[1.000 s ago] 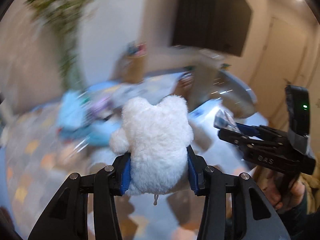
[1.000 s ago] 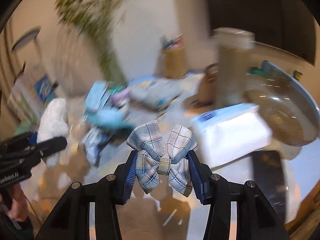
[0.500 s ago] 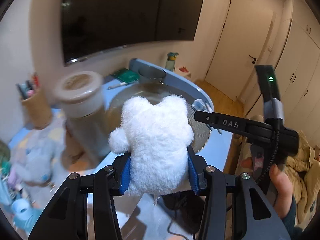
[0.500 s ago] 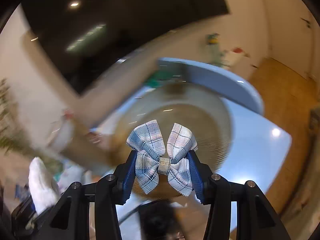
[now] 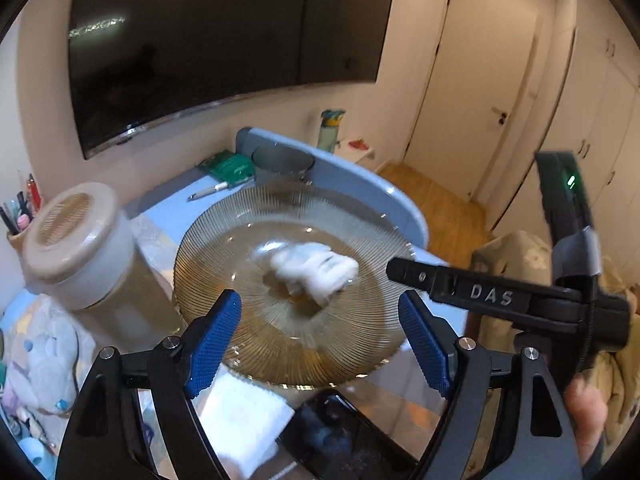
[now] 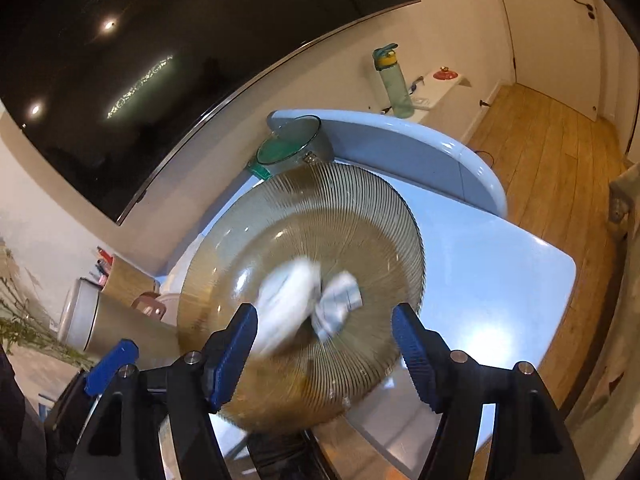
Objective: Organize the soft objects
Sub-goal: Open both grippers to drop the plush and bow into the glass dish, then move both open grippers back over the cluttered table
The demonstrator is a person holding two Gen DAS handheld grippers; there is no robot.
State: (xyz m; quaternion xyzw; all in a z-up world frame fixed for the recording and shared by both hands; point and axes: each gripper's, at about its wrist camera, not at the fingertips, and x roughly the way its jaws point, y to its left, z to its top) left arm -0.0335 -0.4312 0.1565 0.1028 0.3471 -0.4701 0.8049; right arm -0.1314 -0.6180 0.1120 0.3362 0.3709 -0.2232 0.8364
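Note:
A ribbed amber glass bowl (image 5: 208,240) stands on the light blue table. A white plush toy (image 5: 314,270) lies blurred in its middle. In the right wrist view the bowl (image 6: 360,216) holds the blurred plush toy (image 6: 286,304) and the blue plaid bow (image 6: 338,306) beside it. My left gripper (image 5: 320,338) is open and empty just above the bowl's near rim. My right gripper (image 6: 322,350) is open and empty over the bowl; it also shows in the left wrist view (image 5: 492,296) at the right.
A tall jar with a beige lid (image 5: 80,248) stands left of the bowl. A grey cup (image 5: 282,164), a green packet (image 5: 230,166) and a pen lie behind it. A dark phone (image 5: 340,436) and a white cloth (image 5: 244,420) lie in front. Another plush toy (image 5: 38,360) is at far left.
Both grippers opened over the bowl. The white plush toy left my left gripper and the plaid bow left my right gripper; both now sit blurred in the bowl.

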